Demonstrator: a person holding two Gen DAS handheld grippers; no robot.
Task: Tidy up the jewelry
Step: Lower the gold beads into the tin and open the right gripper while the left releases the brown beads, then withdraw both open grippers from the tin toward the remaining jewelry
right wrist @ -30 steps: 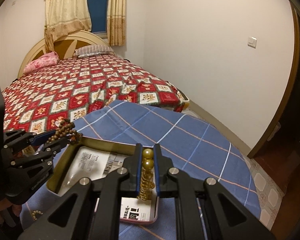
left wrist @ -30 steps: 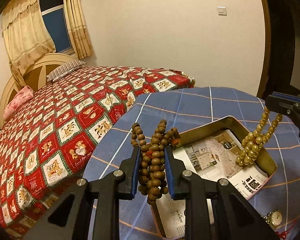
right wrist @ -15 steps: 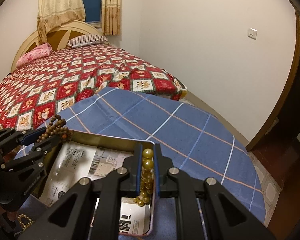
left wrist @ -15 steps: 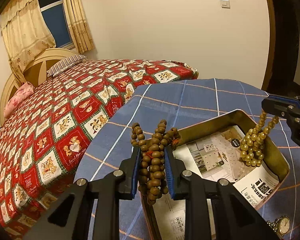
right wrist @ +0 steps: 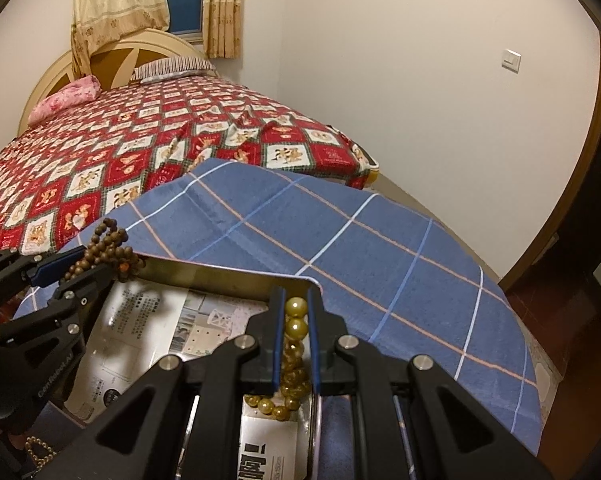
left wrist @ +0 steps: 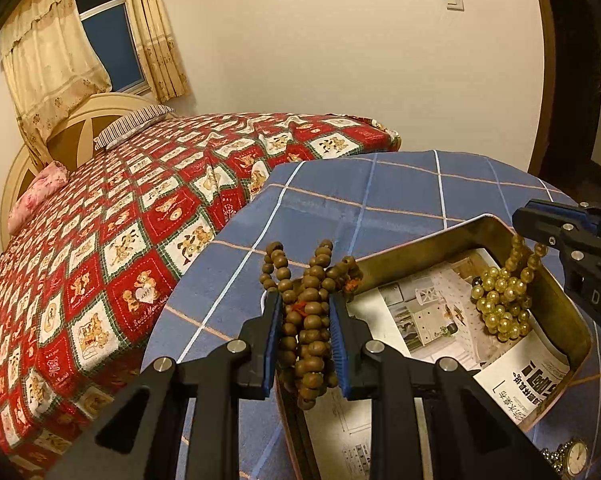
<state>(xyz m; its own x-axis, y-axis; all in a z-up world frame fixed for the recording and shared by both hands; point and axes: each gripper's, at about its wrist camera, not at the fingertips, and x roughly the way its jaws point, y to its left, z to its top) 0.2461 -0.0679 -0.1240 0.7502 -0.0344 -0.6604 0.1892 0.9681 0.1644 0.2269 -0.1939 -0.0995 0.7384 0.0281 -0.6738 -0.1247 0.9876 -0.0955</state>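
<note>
Brown beads [left wrist: 306, 312] clamped in left gripper [left wrist: 305, 320], golden beads [right wrist: 294, 320] in right gripper [right wrist: 295, 320], over tin [left wrist: 420, 258].

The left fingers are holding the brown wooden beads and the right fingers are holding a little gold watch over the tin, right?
Not quite. The right gripper is holding a string of yellow beads, not a watch; the right wrist view shows them pinched between its fingers. The little watch lies on the blue cloth beside the tin. The left gripper does hold the brown wooden beads.
</note>
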